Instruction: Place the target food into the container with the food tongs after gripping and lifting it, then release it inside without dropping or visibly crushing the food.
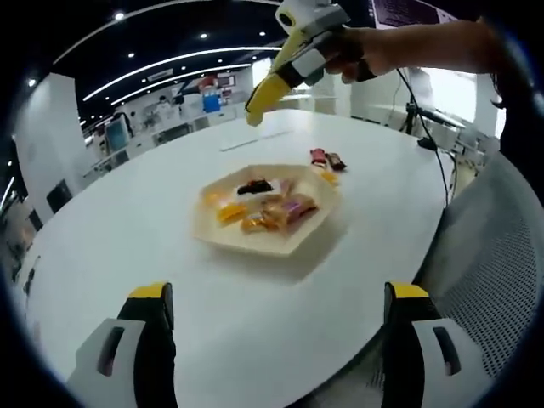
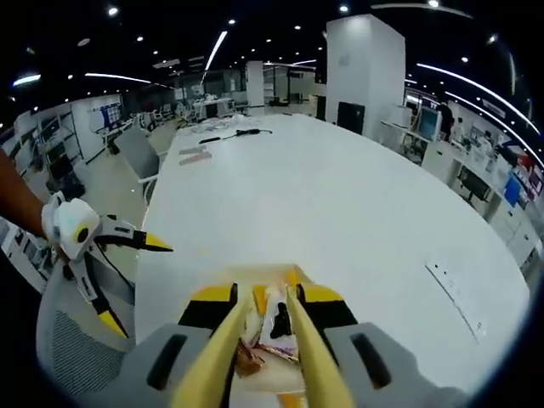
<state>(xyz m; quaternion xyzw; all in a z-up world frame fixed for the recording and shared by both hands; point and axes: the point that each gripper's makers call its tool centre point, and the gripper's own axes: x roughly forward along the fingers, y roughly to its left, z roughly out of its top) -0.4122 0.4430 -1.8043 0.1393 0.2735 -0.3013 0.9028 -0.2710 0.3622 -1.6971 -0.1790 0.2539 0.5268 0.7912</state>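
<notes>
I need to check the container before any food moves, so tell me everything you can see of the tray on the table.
The tray is a shallow, pale cream, six-sided dish with a raised rim, looking like thin wood or pressed paper. It sits flat on the white round table, toward the edge nearest the mesh chair. Inside lie several wrapped snacks in orange, yellow and dark wrappers; a few more wrapped pieces lie on the table just beyond it. In the right gripper view the yellow tongs hang above its contents; whether they touch is unclear.
</notes>
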